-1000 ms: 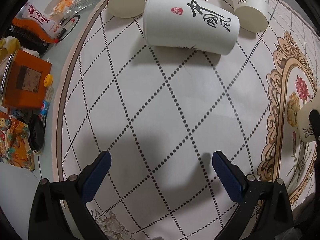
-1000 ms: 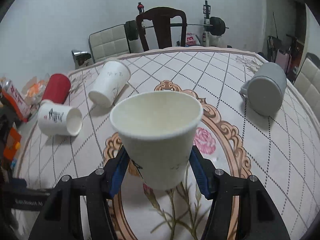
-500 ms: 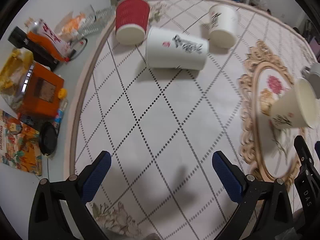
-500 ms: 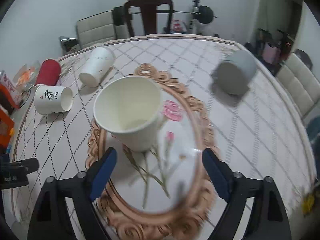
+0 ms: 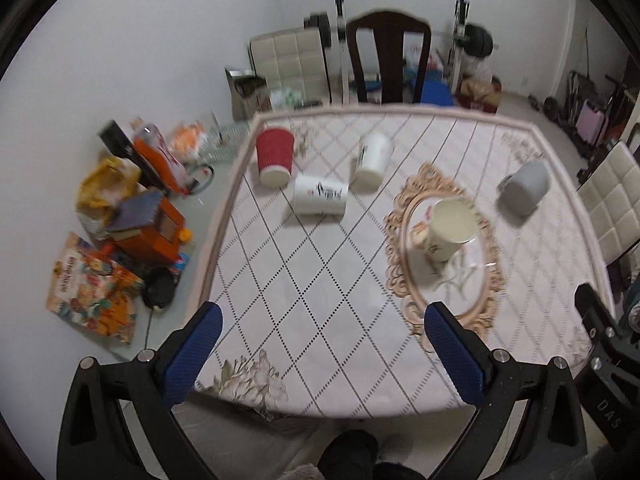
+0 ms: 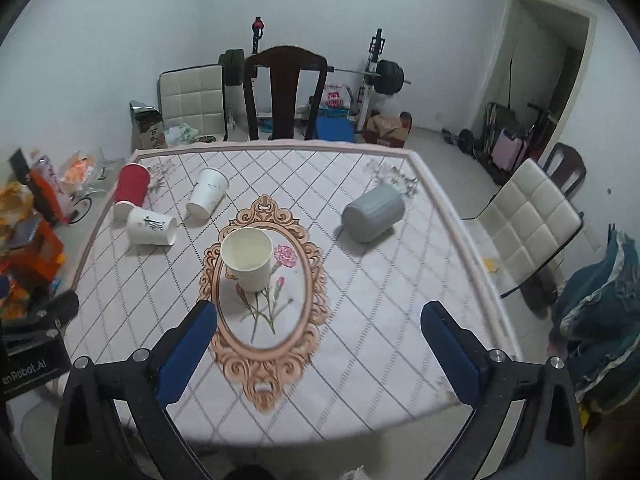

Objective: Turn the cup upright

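A white paper cup [image 6: 248, 259] stands upright, mouth up, on the oval flower print of the tablecloth [image 6: 360, 320]; it also shows in the left wrist view [image 5: 450, 229]. My right gripper [image 6: 320, 344] is open and empty, held high and back from the cup. My left gripper [image 5: 320, 352] is open and empty above the table's near edge. Lying on their sides are a red cup [image 6: 130, 189], a white cup with black writing [image 6: 151, 226], another white cup [image 6: 207, 193] and a grey mug [image 6: 374, 212].
A dark wooden chair [image 6: 285, 92] stands at the table's far side and a cream padded chair [image 6: 532, 220] at its right. Boxes and bags [image 5: 132, 220] lie on the floor to the left. Gym gear stands at the back wall.
My right gripper let go of the white cup, which now stands upright on the oval print. Both grippers pulled up and back from the table, widening the view.
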Demonstrator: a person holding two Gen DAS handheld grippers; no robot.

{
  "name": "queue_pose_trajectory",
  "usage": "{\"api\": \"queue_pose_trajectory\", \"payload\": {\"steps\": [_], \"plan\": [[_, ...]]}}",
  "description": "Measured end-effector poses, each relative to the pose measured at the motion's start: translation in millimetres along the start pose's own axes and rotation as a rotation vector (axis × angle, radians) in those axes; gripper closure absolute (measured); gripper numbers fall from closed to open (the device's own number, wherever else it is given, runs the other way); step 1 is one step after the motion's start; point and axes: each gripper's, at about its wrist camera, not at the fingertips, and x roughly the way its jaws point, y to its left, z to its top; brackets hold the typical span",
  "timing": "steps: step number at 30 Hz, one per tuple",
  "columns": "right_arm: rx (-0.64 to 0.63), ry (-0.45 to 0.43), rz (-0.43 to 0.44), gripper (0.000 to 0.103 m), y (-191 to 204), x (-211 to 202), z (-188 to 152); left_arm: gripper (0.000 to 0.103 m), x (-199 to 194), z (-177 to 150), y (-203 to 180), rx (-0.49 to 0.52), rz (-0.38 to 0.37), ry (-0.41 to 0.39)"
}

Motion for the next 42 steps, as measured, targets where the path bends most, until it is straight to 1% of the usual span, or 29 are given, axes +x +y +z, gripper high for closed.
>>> {"api": "queue_pose_trajectory", "payload": {"steps": [2, 5, 9, 12, 14, 18, 20, 22, 26, 31, 42], "plan": [[-0.002, -0.009, 0.003, 0.000, -10, -29, -1, 0.000, -28, -5, -1, -0.008, -0.006, -0.035], [0.013, -0.021, 0.017, 0.000, -27, -64, -3, 0.000, -60, -14, 0, -0.021, -0.008, -0.075], [0.016, -0.055, 0.028, 0.000, -43, -103, -6, 0.000, -89, -26, -1, -0.045, -0.021, -0.108], [0.007, -0.083, 0.020, 0.000, -50, -122, -8, 0.000, -103, -33, -4, -0.057, -0.031, -0.123], [0.007, -0.083, 0.024, 0.000, -53, -129, -11, 0.000, -108, -38, -5, -0.063, -0.035, -0.125], [0.006, -0.078, 0.038, 0.000, -58, -134, -15, 0.000, -114, -44, -10, -0.055, -0.027, -0.131], [0.005, -0.081, 0.042, 0.000, -60, -135, -17, 0.000, -116, -46, -12, -0.050, 0.000, -0.141], [0.007, -0.081, 0.058, 0.000, -60, -133, -18, 0.000, -117, -46, -13, -0.045, 0.011, -0.149], [0.005, -0.071, 0.076, 0.000, -59, -128, -20, 0.000, -116, -47, -13, -0.046, 0.000, -0.141], [-0.002, -0.066, 0.075, 0.000, -58, -125, -20, 0.000, -114, -50, -10, -0.052, 0.009, -0.137], [-0.009, -0.060, 0.074, 0.000, -58, -120, -21, 0.000, -111, -51, -7, -0.055, 0.003, -0.131]]}}
